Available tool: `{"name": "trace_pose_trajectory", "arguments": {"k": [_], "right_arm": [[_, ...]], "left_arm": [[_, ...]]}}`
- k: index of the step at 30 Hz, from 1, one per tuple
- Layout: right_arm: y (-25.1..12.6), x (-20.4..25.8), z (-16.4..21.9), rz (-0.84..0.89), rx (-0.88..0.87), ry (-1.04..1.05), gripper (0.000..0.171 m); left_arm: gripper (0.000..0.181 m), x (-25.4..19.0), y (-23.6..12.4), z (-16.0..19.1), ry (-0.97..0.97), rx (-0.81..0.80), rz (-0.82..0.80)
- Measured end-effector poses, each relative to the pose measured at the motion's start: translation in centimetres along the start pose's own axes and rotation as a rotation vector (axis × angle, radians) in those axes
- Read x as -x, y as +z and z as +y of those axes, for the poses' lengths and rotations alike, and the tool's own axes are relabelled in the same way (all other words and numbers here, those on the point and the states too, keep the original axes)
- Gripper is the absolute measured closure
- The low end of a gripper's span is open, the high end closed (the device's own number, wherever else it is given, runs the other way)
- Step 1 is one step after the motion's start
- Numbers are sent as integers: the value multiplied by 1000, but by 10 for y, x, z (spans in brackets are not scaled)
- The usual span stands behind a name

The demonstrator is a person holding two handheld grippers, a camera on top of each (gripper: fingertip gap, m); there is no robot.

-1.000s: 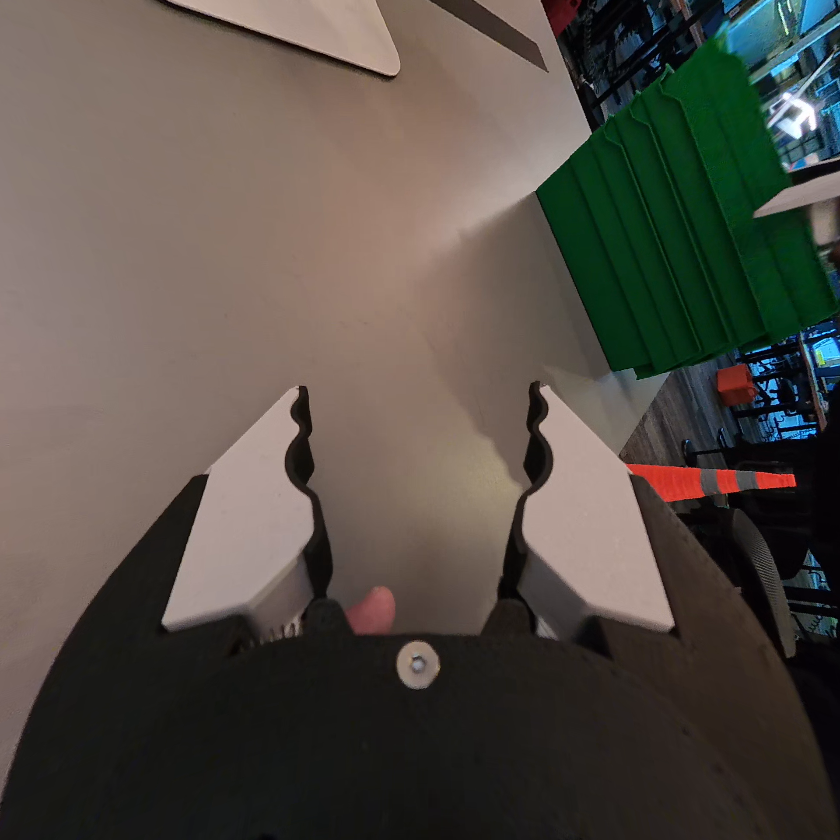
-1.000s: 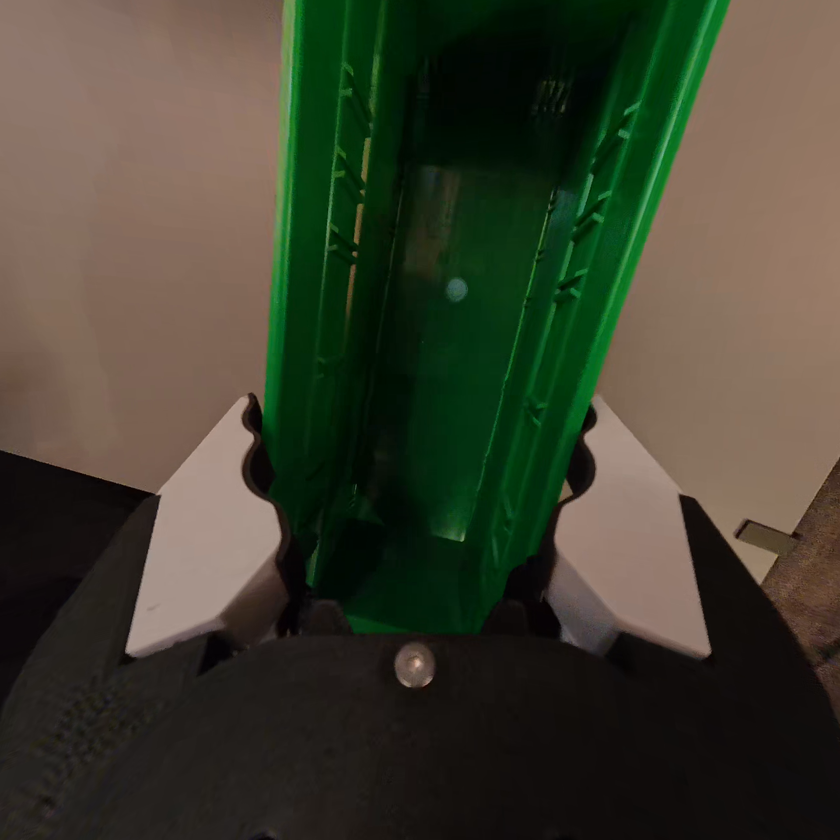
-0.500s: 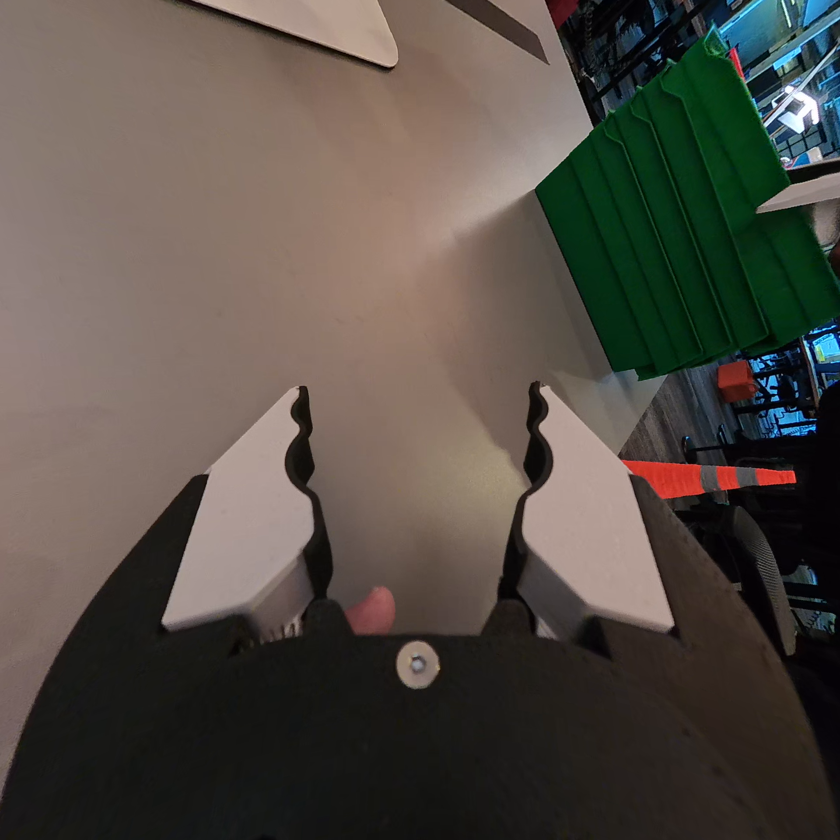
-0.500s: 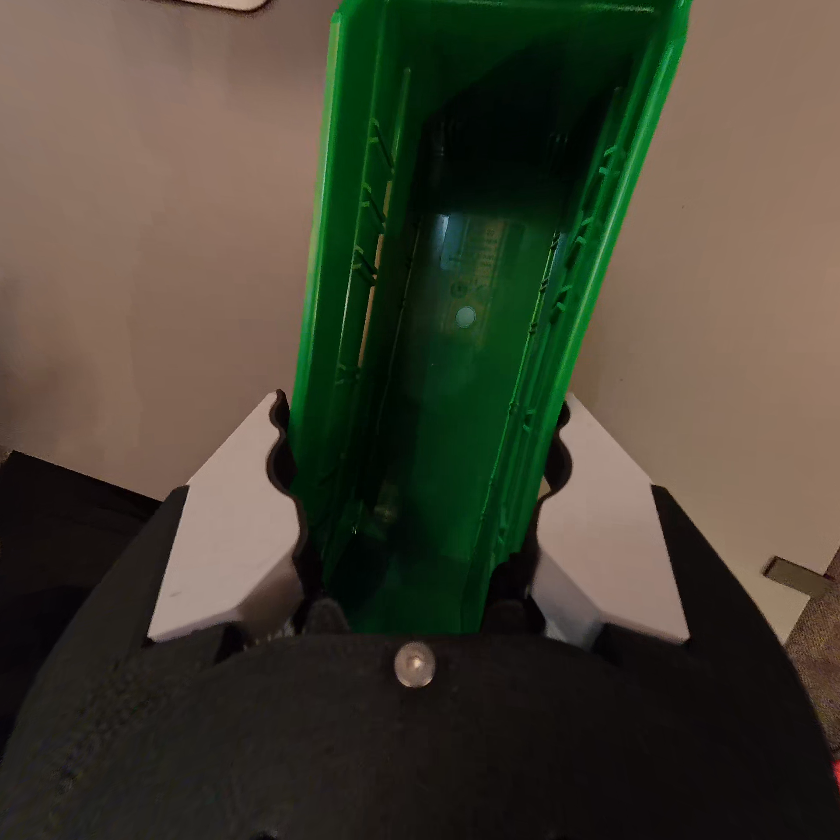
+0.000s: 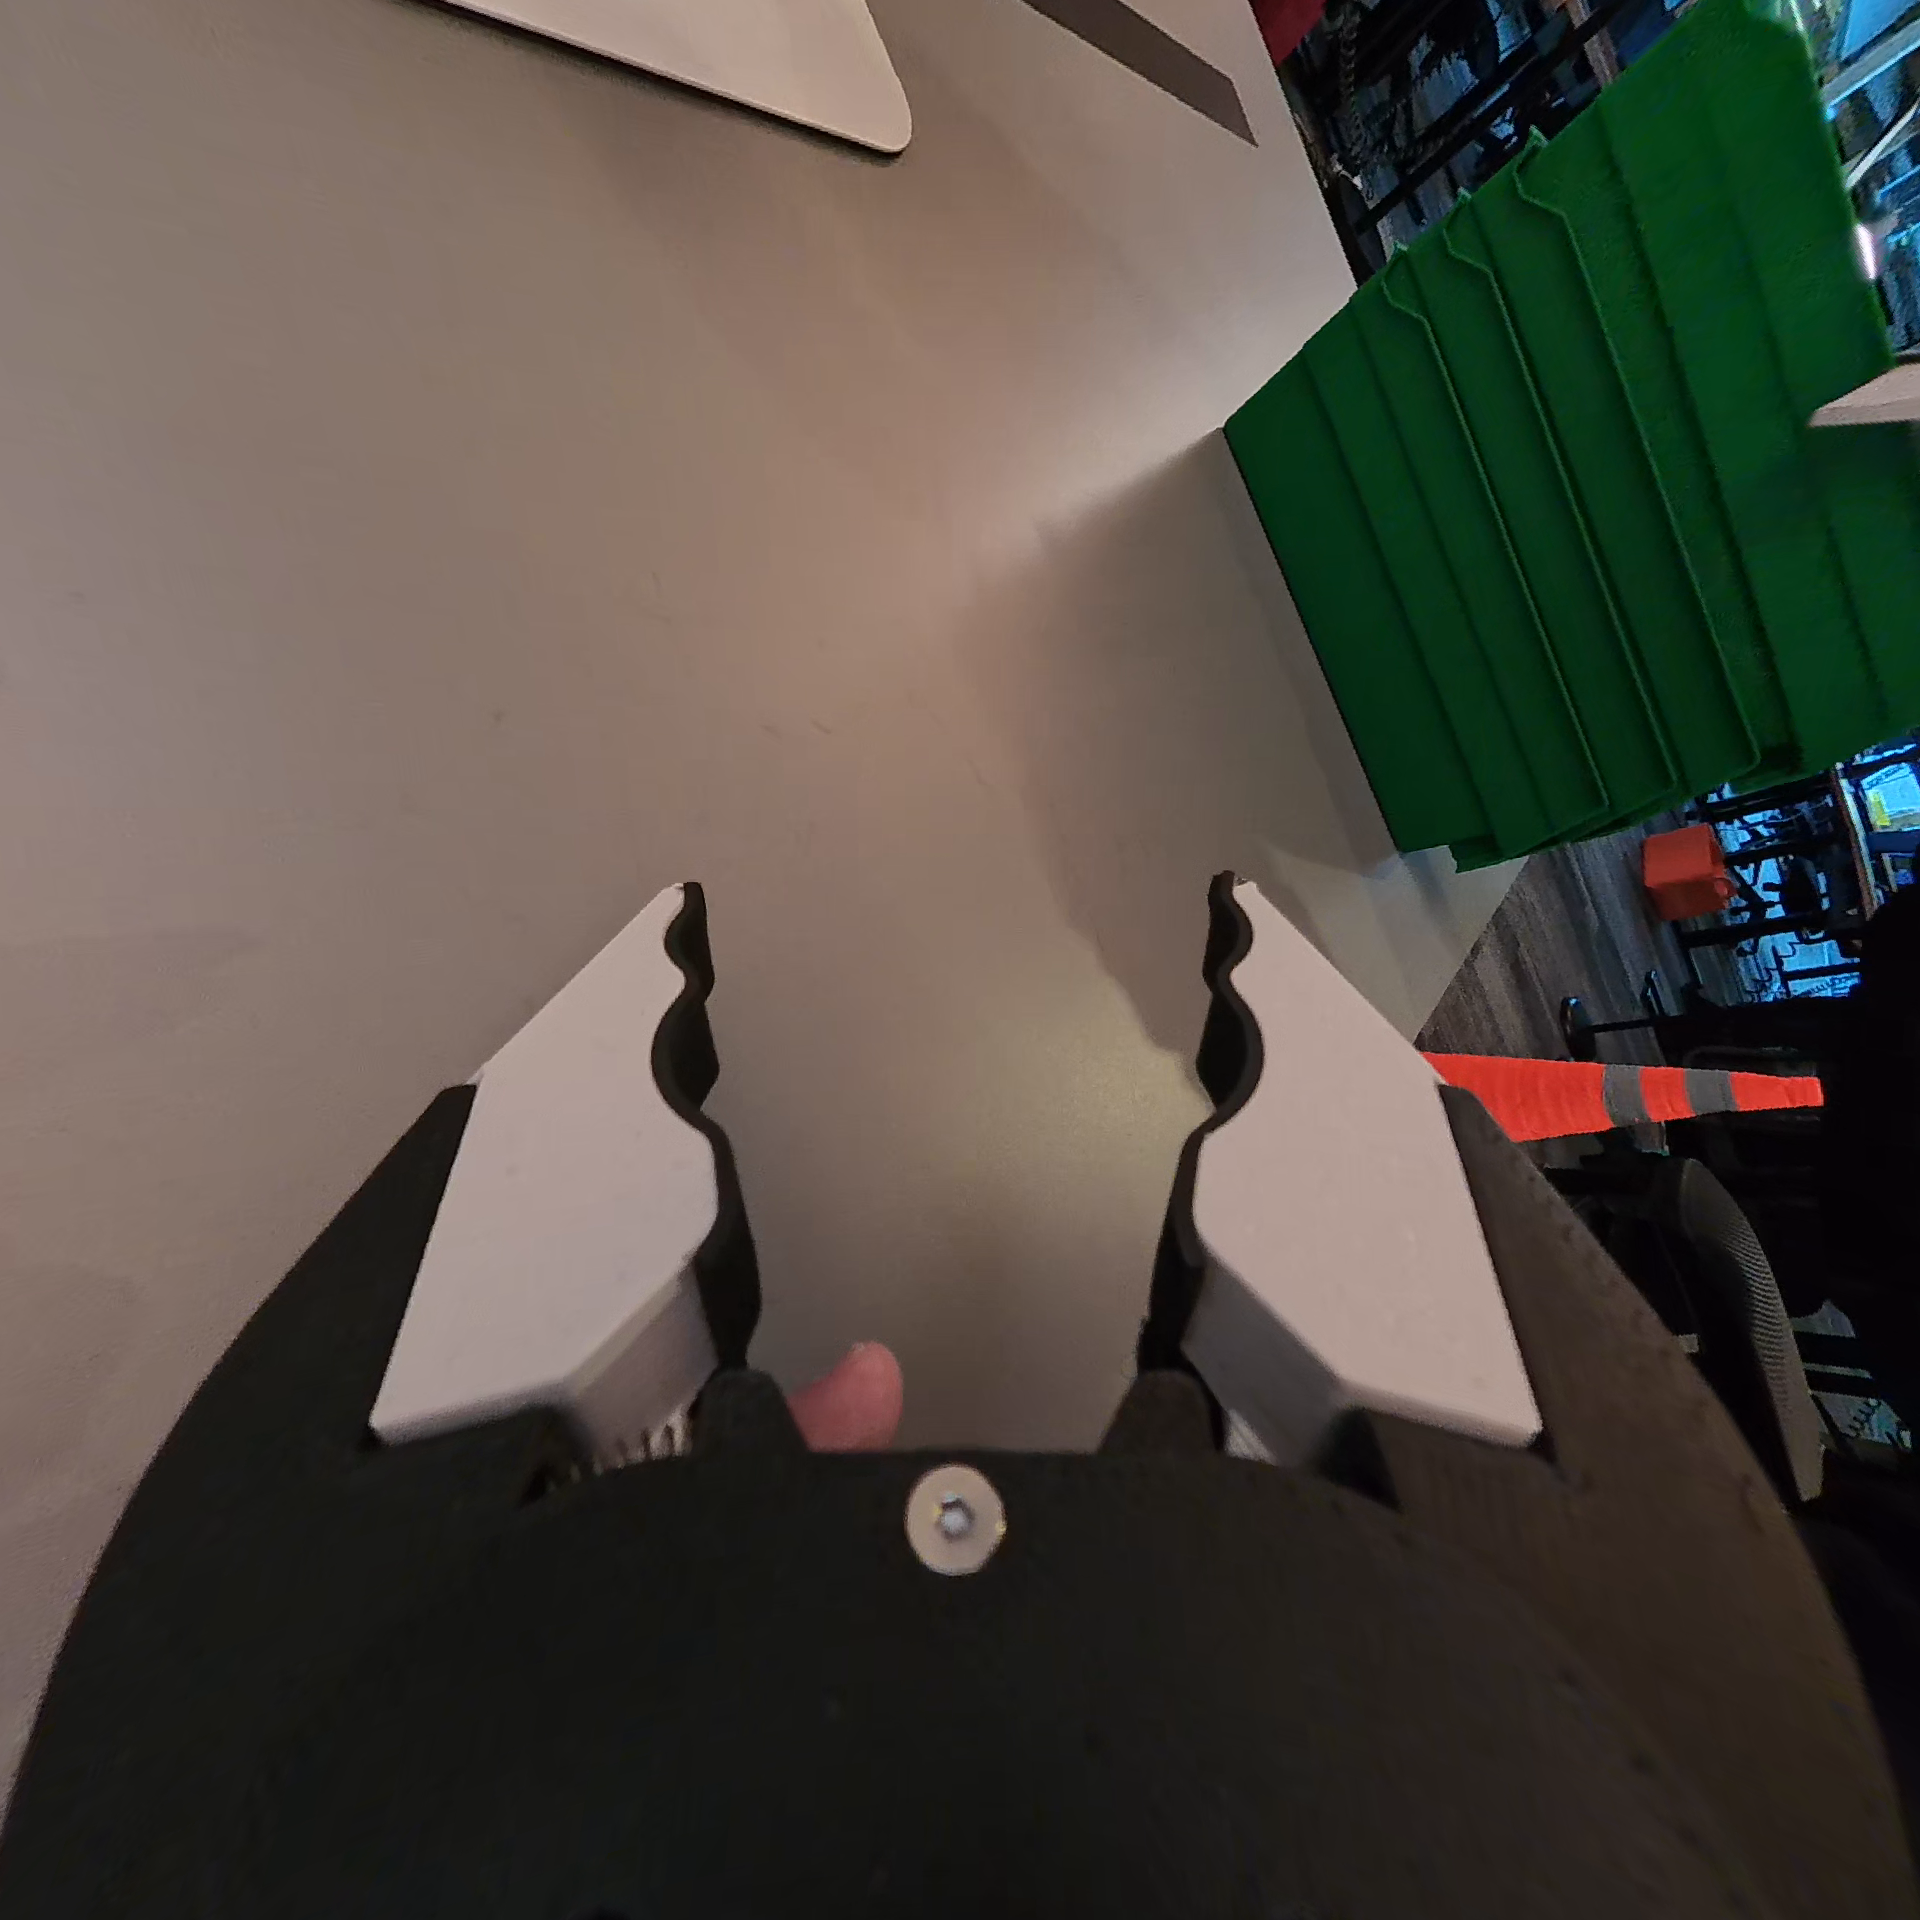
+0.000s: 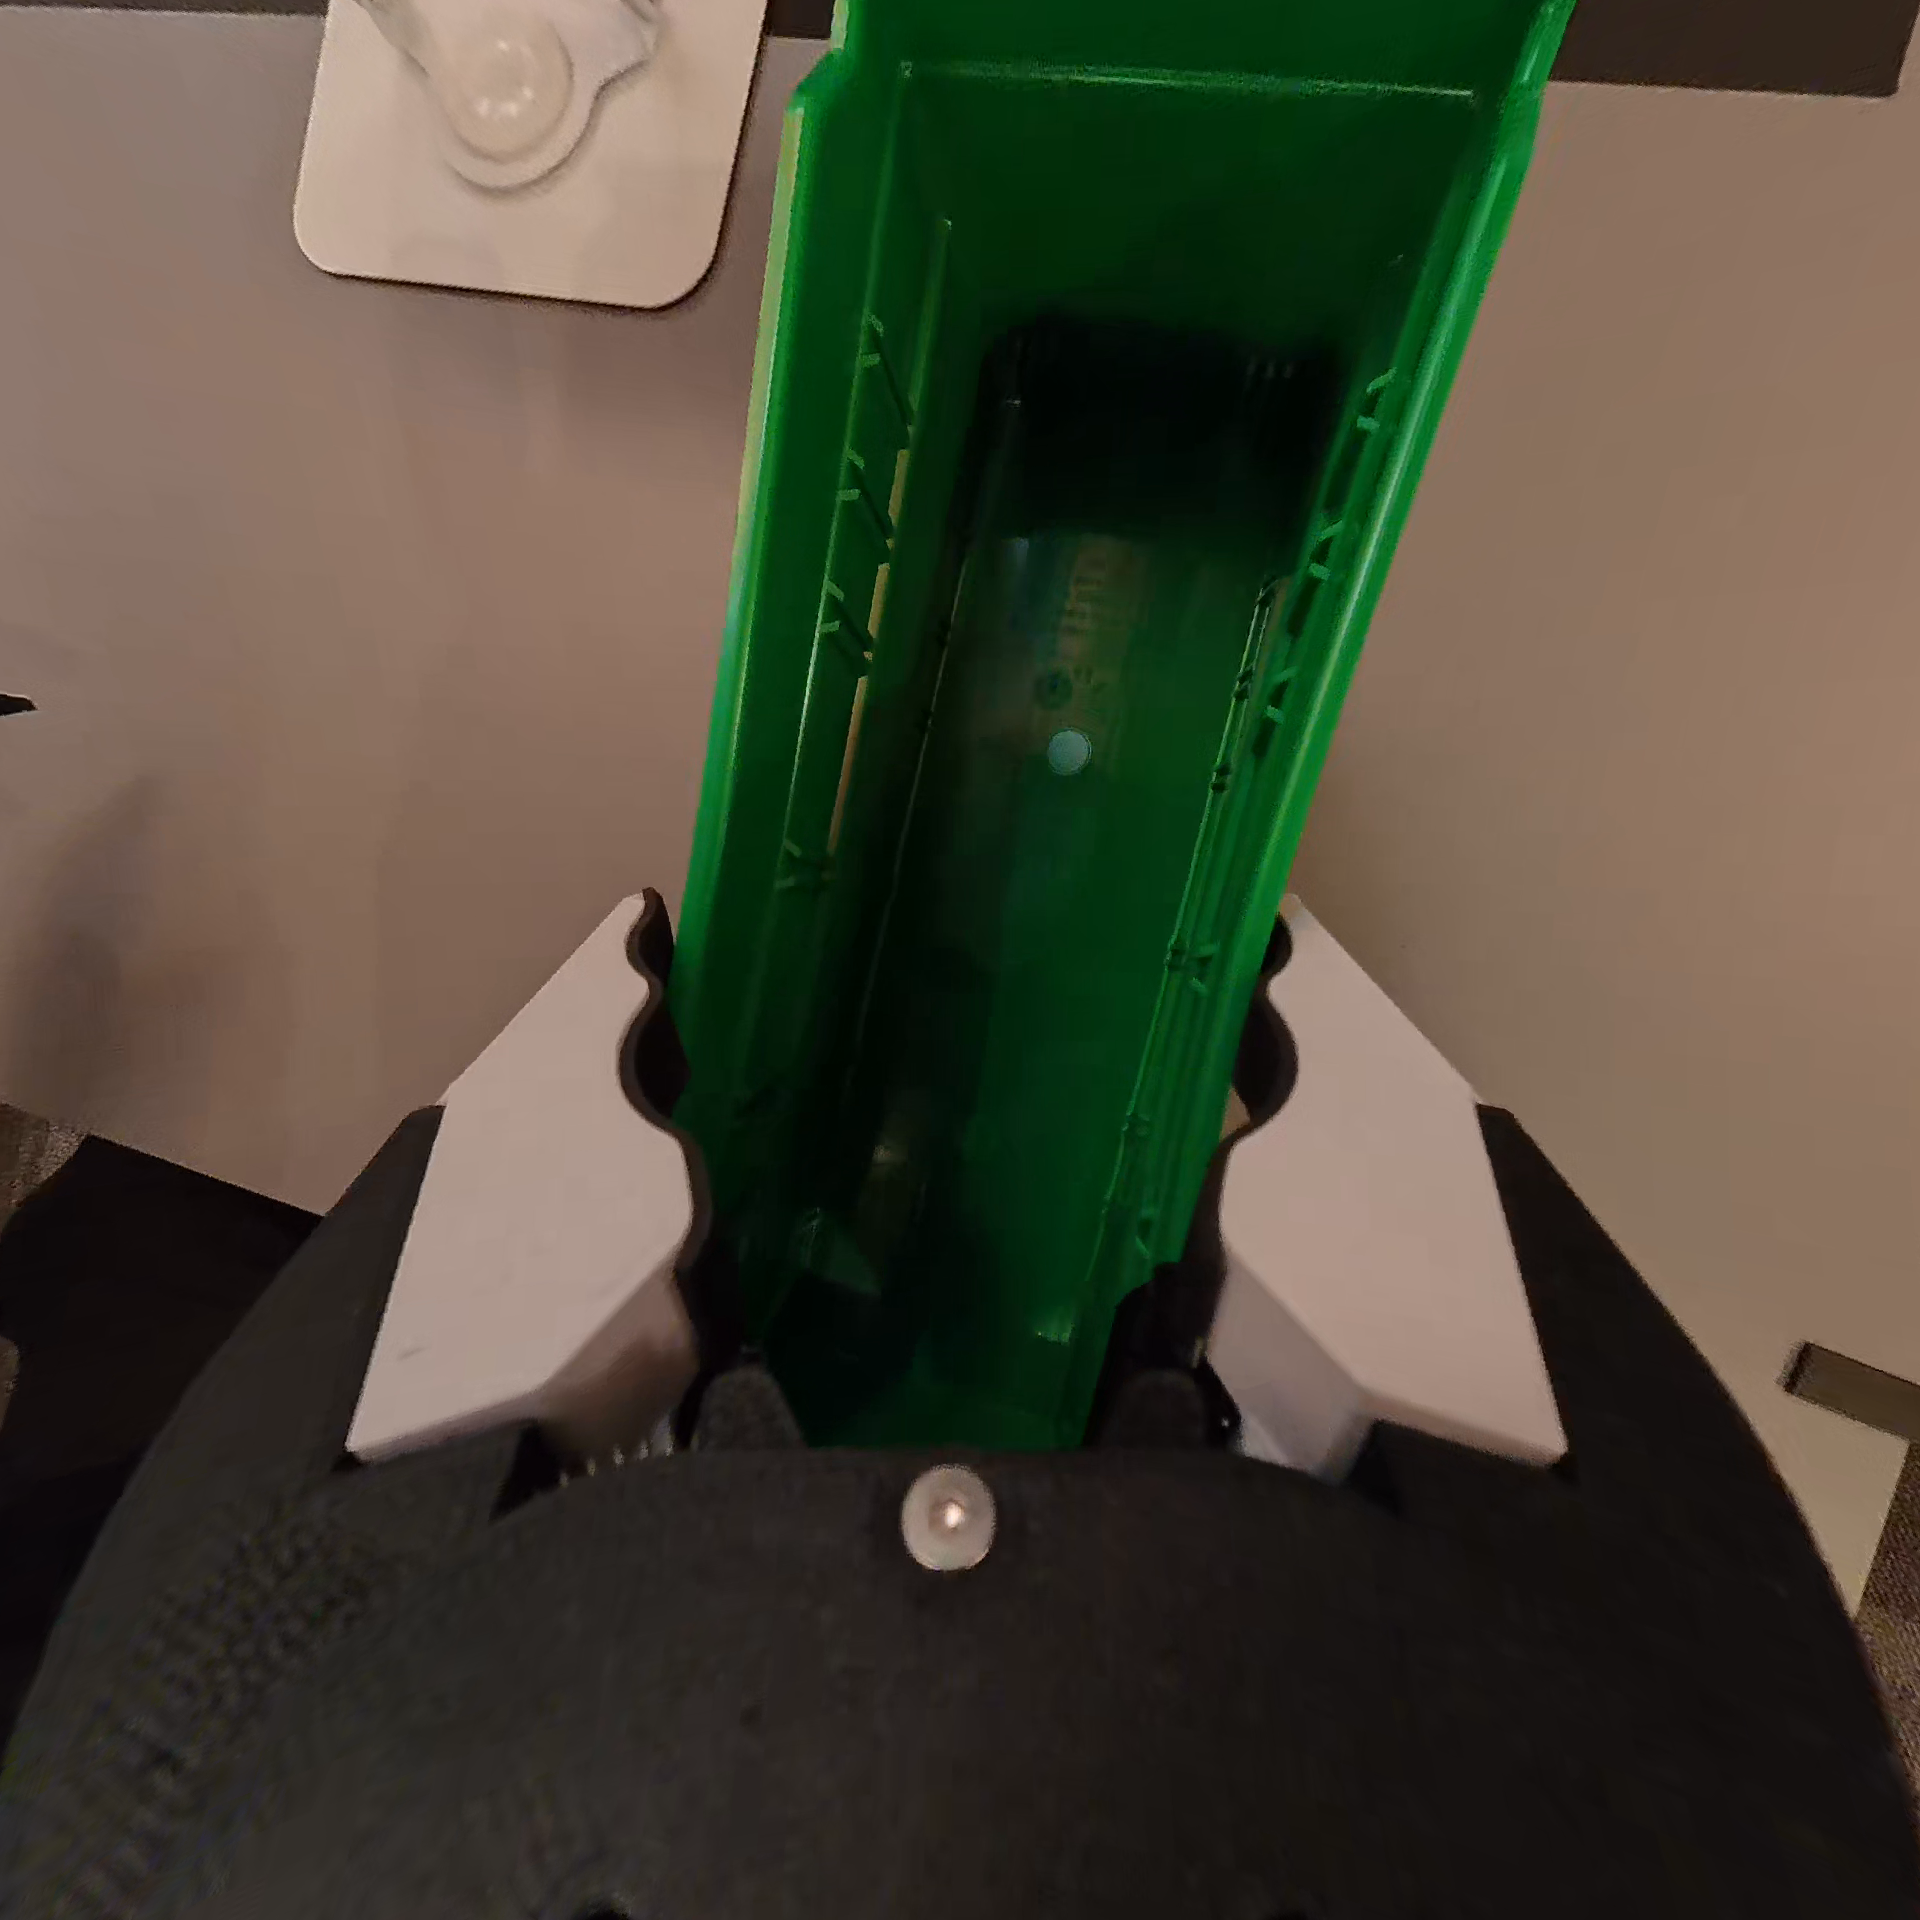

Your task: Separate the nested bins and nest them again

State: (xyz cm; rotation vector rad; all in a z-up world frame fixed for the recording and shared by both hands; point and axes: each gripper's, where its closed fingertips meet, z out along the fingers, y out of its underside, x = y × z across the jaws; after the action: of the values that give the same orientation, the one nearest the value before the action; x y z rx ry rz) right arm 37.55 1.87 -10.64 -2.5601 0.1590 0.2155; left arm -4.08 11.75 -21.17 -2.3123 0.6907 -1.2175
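A stack of nested green bins (image 5: 1507, 540) stands near the right edge of the grey table (image 5: 520, 520) in the left wrist view. Its top bin (image 5: 1714, 208) sits higher than the rest. My left gripper (image 5: 958, 889) is open and empty over bare table, left of the stack. In the right wrist view my right gripper (image 6: 966, 904) is shut on the long green bin (image 6: 831, 520), one finger pressed on each outer side wall at its near end. I look down into its dark inside. Whether other bins sit below it is hidden.
A white pad (image 6: 520, 156) with a clear object on it lies at the far side of the table, left of the held bin; its corner also shows in the left wrist view (image 5: 727, 62). Beyond the table's right edge are an orange cone (image 5: 1621, 1091) and chairs.
My right gripper has drawn back and up with the green bin; the bin's far end and the white pad came into view. In the left view the top bin rose. My left gripper held still.
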Motion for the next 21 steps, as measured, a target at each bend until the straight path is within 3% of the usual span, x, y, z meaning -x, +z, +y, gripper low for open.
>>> {"name": "trace_pose_trajectory", "arguments": {"k": [4,11,16,21], "right_arm": [[12,-2,6,-4,20,-5,58],[35,-10,26,50,110,-11,33],[35,-5,33,-3,171,-22,21],[-1,-2,3,-127,-38,47,26]], "left_arm": [[87,-2,1,0,5,3,5],[87,-4,1,0,6,2,7],[86,-8,1,0,20,5,13],[86,-8,-5,-4,20,-12,11]]}}
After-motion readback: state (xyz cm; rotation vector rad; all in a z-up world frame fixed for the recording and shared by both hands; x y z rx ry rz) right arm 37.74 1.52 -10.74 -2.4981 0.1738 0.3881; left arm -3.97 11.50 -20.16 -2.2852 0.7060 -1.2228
